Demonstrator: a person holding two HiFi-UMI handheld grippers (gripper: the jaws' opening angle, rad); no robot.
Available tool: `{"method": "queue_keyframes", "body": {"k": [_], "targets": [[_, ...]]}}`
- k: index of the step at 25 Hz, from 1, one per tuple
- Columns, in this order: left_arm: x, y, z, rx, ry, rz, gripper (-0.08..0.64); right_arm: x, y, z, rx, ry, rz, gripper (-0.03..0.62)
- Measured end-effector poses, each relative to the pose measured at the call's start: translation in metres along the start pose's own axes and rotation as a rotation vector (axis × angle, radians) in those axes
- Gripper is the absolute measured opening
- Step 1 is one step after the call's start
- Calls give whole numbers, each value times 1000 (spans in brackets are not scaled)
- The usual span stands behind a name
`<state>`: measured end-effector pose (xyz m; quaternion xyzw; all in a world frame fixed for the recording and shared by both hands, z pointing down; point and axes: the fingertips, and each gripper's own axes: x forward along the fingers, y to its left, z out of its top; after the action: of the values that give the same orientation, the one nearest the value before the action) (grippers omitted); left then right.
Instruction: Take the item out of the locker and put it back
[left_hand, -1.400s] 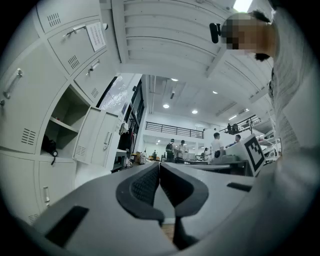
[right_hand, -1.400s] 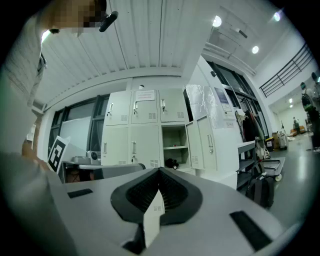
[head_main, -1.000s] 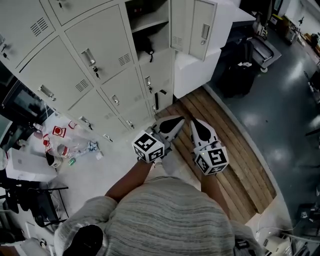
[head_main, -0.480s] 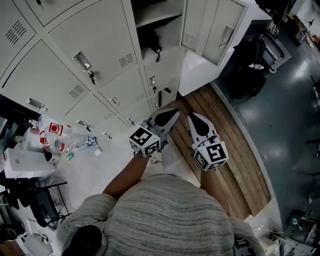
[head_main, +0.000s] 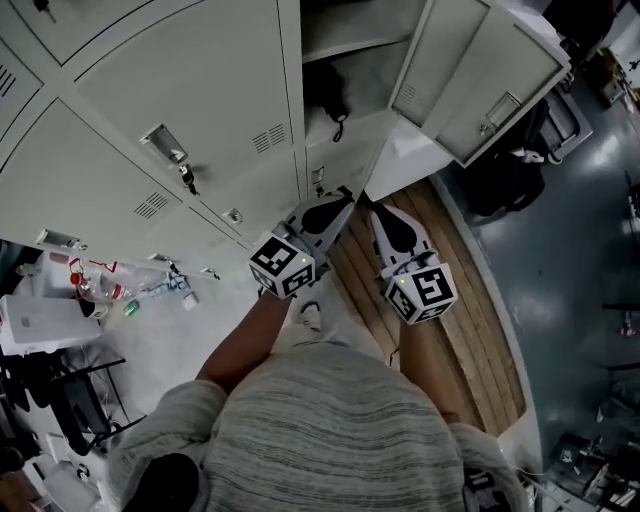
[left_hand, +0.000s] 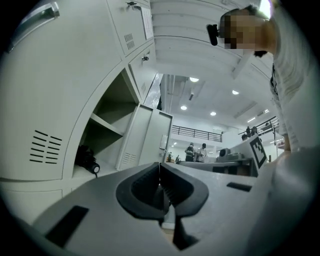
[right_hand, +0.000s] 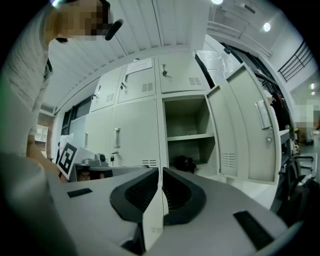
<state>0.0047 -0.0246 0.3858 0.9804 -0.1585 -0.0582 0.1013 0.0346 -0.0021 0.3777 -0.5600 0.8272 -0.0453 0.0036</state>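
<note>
A black item (head_main: 325, 98) lies on the lower shelf of the open locker (head_main: 345, 40) at the top of the head view. Its door (head_main: 490, 80) stands swung out to the right. My left gripper (head_main: 343, 197) is shut and empty, pointing up at the locker from below. My right gripper (head_main: 378, 213) is beside it, also shut and empty. Both are well short of the black item. In the left gripper view the black item (left_hand: 87, 160) sits far left of the shut jaws of the left gripper (left_hand: 160, 166). The right gripper view has the black item (right_hand: 184, 163) just above the right gripper (right_hand: 160, 172).
Closed lockers (head_main: 180, 110) fill the left, one with keys (head_main: 185, 178) hanging in its lock. Bottles and plastic wrap (head_main: 110, 285) litter the floor at left. A wooden platform (head_main: 455, 290) runs under the right gripper. A dark bag (head_main: 510, 180) sits behind the open door.
The lockers have come closer and larger in the head view. Both grippers have risen slightly toward the open locker, still side by side and shut.
</note>
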Motion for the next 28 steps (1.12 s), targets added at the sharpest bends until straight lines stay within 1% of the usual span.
{"method": "queue_keyframes", "body": {"k": [4, 9, 13, 18, 22, 26, 27, 28], "targets": [[2, 26, 4, 6, -11, 34, 8, 26, -6, 1, -8, 13, 29, 28], [9, 54, -1, -14, -2, 94, 9, 54, -21, 2, -27, 39, 79, 28], [23, 75, -3, -15, 13, 144, 8, 76, -42, 0, -26, 51, 113, 28], [46, 102, -1, -11, 1, 206, 8, 110, -74, 0, -45, 64, 168, 28], [58, 116, 0, -4, -9, 249, 8, 138, -90, -1, -51, 71, 204, 28], [64, 127, -3, -9, -11, 282, 8, 166, -101, -5, -56, 87, 219, 29], [65, 129, -4, -11, -10, 288, 9, 172, -103, -8, -52, 95, 219, 32], [65, 131, -6, -13, -9, 293, 8, 178, -104, -10, -44, 104, 220, 49]]}}
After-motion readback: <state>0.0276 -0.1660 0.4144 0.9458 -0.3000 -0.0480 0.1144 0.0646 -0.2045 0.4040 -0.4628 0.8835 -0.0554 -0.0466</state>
